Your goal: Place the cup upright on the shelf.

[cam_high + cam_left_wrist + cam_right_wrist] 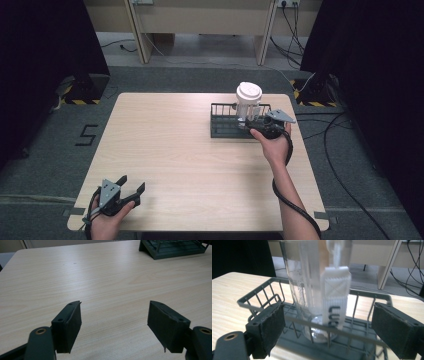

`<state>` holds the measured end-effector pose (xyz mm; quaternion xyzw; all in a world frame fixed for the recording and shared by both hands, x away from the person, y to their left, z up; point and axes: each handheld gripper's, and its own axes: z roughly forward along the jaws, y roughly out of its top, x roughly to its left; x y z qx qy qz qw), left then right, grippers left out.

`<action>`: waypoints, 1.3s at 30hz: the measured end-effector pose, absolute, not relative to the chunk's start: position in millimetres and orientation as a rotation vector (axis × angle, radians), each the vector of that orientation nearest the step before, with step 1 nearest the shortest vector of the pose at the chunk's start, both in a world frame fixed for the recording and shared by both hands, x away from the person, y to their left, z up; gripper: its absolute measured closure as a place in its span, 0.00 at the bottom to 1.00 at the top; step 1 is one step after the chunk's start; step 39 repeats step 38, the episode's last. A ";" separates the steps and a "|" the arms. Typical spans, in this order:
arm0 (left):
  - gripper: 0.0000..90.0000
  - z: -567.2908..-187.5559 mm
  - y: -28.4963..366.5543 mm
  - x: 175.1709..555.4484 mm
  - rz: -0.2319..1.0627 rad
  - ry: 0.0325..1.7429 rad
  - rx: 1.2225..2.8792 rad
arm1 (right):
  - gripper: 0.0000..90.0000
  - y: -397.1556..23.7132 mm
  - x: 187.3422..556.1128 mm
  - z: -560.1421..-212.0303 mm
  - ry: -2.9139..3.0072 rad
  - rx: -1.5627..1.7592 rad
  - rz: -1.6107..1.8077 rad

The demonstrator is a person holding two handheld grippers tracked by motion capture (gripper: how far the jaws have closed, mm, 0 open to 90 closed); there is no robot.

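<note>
Left gripper (131, 189): jaws spread, empty, low over bare table (105, 277), well apart from the rack. Right gripper (328, 327): jaws wide, released, flanking the clear lidded cup (314, 290) standing upright in the dark wire rack (257, 298). Best to centre on the cup above the rack rim, then close gently.

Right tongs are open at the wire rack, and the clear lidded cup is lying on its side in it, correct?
Not quite. The clear lidded cup stands upright in the wire rack, as the right gripper view shows. The rest holds: the right tongs are open, their jaws either side of the cup at the rack.
</note>
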<state>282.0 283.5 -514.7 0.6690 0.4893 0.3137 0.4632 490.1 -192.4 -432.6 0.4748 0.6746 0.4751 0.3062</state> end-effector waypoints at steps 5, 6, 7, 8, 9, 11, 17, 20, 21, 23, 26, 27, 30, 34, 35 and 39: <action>0.30 -514.8 283.8 282.0 0.771 1.206 1.642 | 0.14 -200.0 476.1 -433.2 1.786 1.256 1.263; 0.30 -514.8 283.8 282.0 0.771 1.206 1.642 | 0.14 -201.1 473.2 -433.3 1.786 1.257 1.266; 0.30 -514.8 283.8 282.0 0.771 1.206 1.642 | 0.14 -202.4 470.3 -433.4 1.789 1.254 1.266; 0.30 -514.8 283.9 281.9 0.770 1.206 1.643 | 0.14 -203.8 467.5 -433.5 1.790 1.252 1.265; 0.30 -514.8 283.9 281.9 0.770 1.206 1.643 | 0.14 -205.2 464.7 -433.6 1.790 1.250 1.264; 0.30 -514.7 283.9 281.8 0.770 1.206 1.643 | 0.14 -207.9 459.2 -434.5 1.794 1.249 1.266; 0.30 -514.5 284.0 281.6 0.772 1.206 1.645 | 0.15 -217.0 443.7 -436.1 1.786 1.239 1.267; 0.30 -514.5 284.2 281.4 0.772 1.207 1.645 | 0.15 -221.5 436.1 -438.2 1.790 1.233 1.260; 0.30 -514.5 284.3 281.5 0.772 1.208 1.645 | 0.15 -223.1 433.5 -439.6 1.793 1.233 1.258; 0.30 -514.5 284.3 281.5 0.772 1.207 1.646 | 0.15 -226.0 427.4 -443.7 1.793 1.242 1.256; 0.30 -514.5 284.2 281.5 0.772 1.207 1.646 | 0.15 -231.3 417.3 -451.3 1.794 1.247 1.252; 0.30 -514.5 284.3 281.4 0.773 1.208 1.646 | 0.15 -233.2 413.4 -453.8 1.795 1.251 1.250; 0.30 -514.5 284.3 281.4 0.773 1.208 1.645 | 0.15 -237.0 405.7 -458.6 1.787 1.261 1.253; 0.30 -514.4 284.2 281.6 0.775 1.208 1.647 | 0.16 -244.6 383.1 -472.2 1.794 1.270 1.243; 0.30 -514.3 284.1 281.7 0.775 1.208 1.648 | 0.16 -246.2 378.3 -475.1 1.792 1.275 1.242; 0.30 -514.2 283.7 281.9 0.778 1.207 1.649 | 0.16 -249.2 368.1 -481.2 1.792 1.283 1.245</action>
